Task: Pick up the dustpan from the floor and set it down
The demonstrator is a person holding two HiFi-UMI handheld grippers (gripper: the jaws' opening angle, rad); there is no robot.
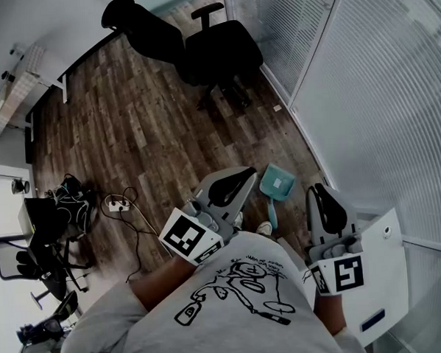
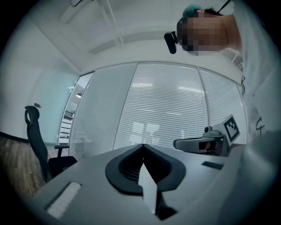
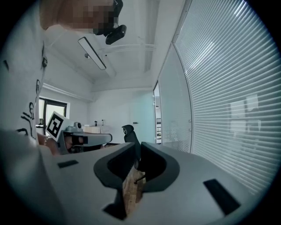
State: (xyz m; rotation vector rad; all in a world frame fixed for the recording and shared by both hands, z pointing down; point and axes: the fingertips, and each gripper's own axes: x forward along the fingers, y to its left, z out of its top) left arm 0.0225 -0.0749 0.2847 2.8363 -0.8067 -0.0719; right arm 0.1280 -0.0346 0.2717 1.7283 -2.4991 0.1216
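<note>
Person standing, seen from above, a gripper in each hand held out level in front of a printed T-shirt (image 1: 234, 297). Teal dustpan (image 1: 278, 184) lies flat on the wood floor (image 1: 144, 124), close to the foot of the glass wall with blinds (image 1: 378, 90); its handle runs back toward the person. In the head view it sits between the two grippers and below them, touched by neither. Left gripper (image 1: 248, 176): in its own view the fingers (image 2: 127, 169) are closed, tips meeting, nothing held; blinds show through the gap lower down. Right gripper (image 1: 319, 190): in its own view the fingers (image 3: 158, 169) are closed down to a thin dark seam, nothing between them; floorboards show through the gap beneath. Each gripper appears in the other's view, well apart and at about the same height. Black office chair (image 1: 221, 50) stands farther out on the floor, clear of the dustpan. White power strip (image 1: 119, 205) with loose cables lies on the floor to the person's left.
</note>
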